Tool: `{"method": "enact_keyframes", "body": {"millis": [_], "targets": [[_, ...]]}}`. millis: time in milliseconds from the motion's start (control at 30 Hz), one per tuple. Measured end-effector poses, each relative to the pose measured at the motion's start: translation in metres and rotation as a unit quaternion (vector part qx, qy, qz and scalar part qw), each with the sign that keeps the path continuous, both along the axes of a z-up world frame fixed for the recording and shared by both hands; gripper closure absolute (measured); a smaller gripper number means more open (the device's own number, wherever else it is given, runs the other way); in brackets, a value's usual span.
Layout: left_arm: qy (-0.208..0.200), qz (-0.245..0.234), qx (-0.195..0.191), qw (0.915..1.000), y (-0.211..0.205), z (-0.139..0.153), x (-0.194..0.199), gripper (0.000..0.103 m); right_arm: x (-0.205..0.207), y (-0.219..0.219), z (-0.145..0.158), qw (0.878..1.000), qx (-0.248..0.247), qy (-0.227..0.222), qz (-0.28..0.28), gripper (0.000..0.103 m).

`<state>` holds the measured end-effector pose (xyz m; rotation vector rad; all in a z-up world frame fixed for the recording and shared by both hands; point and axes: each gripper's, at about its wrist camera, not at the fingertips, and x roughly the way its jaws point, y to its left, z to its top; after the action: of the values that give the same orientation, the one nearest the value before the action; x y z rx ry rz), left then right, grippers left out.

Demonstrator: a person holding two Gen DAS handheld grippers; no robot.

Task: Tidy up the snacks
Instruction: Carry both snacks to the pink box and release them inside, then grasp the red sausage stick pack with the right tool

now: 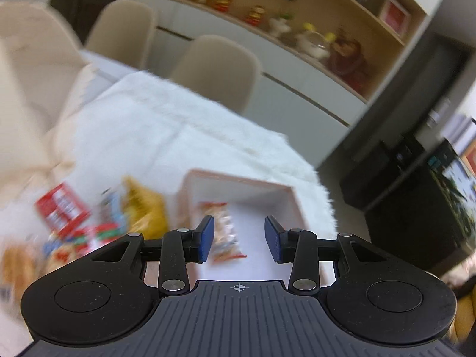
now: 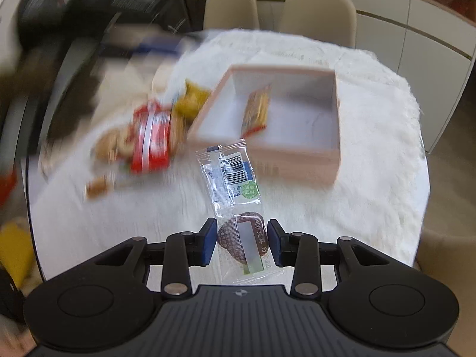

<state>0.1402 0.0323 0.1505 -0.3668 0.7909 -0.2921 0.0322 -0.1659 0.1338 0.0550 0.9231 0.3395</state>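
The right gripper (image 2: pixel 241 242) is clenched on a clear snack packet (image 2: pixel 238 205) holding a dark brown round biscuit; the packet's barcoded end sticks out past the fingertips, above the white furry cloth (image 2: pixel 372 178) that covers the counter. The pink box (image 2: pixel 297 160) sits on the cloth toward the counter's far right part, and one orange-printed snack pack (image 2: pixel 257 110) lies inside it against the left wall. The left gripper (image 1: pixel 239 239) hangs over that box with its jaws apart and nothing between them. Left of the box, a blurred heap of snacks (image 2: pixel 148 136) in red and yellow wrappers lies on the cloth. Beige chairs (image 2: pixel 316 15) stand at the counter's far edge.
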Motion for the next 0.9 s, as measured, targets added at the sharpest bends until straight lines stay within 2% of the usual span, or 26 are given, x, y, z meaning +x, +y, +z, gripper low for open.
{"method": "enact_keyframes", "body": {"millis": [100,133,200,333,467,567,667,767,900], "targets": [[0.024,0.032,-0.016,0.9991,0.022,-0.021,-0.022,0.061,0.062,0.008,0.02,0.999,0.035,-0.028,-0.013,0.061],[0.033,0.04,-0.015,0.9985,0.027,-0.029,-0.031,0.061,0.082,0.012,0.022,0.999,0.034,-0.021,-0.018,0.047],[0.043,0.053,0.003,0.9977,0.039,-0.044,-0.049,0.061,0.102,0.018,0.02,0.999,0.028,-0.02,-0.025,0.044],[0.051,0.077,0.049,0.9945,0.064,-0.069,-0.088,0.061,0.086,0.028,0.0,0.999,0.031,-0.01,0.01,0.044],[0.078,0.092,0.048,0.9915,0.087,-0.085,-0.114,0.061,0.06,0.044,-0.045,0.998,-0.009,0.017,0.056,0.044],[0.096,0.099,0.04,0.9897,0.098,-0.095,-0.123,0.061,0.062,0.056,-0.068,0.997,-0.043,0.025,0.056,0.044],[0.096,0.094,0.055,0.9893,0.101,-0.095,-0.129,0.061,0.073,0.061,-0.078,0.998,-0.041,0.028,0.042,0.044],[0.079,0.081,0.076,0.9906,0.103,-0.089,-0.129,0.061,0.086,0.067,-0.081,0.999,-0.011,0.036,0.036,0.044],[0.062,0.066,0.1,0.9908,0.112,-0.083,-0.125,0.061,0.1,0.084,-0.084,0.999,-0.009,0.033,0.034,0.044]]}}
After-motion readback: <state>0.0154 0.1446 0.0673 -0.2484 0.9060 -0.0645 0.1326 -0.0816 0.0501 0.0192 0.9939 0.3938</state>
